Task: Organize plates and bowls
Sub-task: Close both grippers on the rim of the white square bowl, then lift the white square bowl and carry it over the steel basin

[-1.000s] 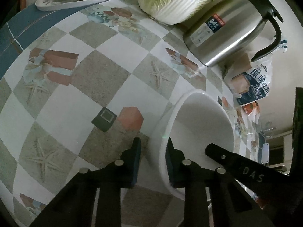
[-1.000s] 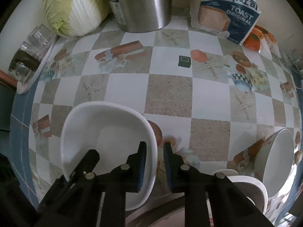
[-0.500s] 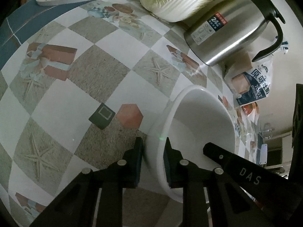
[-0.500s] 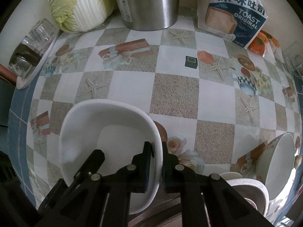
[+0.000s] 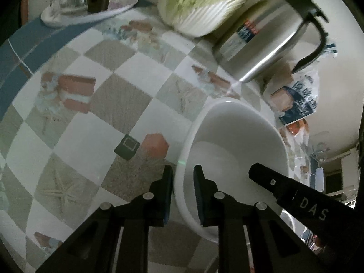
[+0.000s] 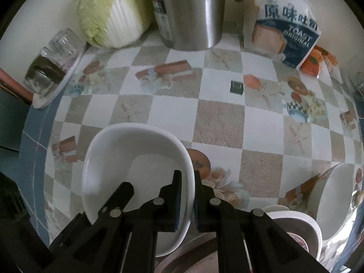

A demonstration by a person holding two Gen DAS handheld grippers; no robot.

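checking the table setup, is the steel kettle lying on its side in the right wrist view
No, the steel kettle stands upright between the cabbage and the toast bag.

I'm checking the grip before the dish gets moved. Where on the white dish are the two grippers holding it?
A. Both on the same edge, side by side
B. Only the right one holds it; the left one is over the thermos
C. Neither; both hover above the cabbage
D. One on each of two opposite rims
D: the right gripper pinches the white dish at one rim, and the left gripper straddles the opposite rim.
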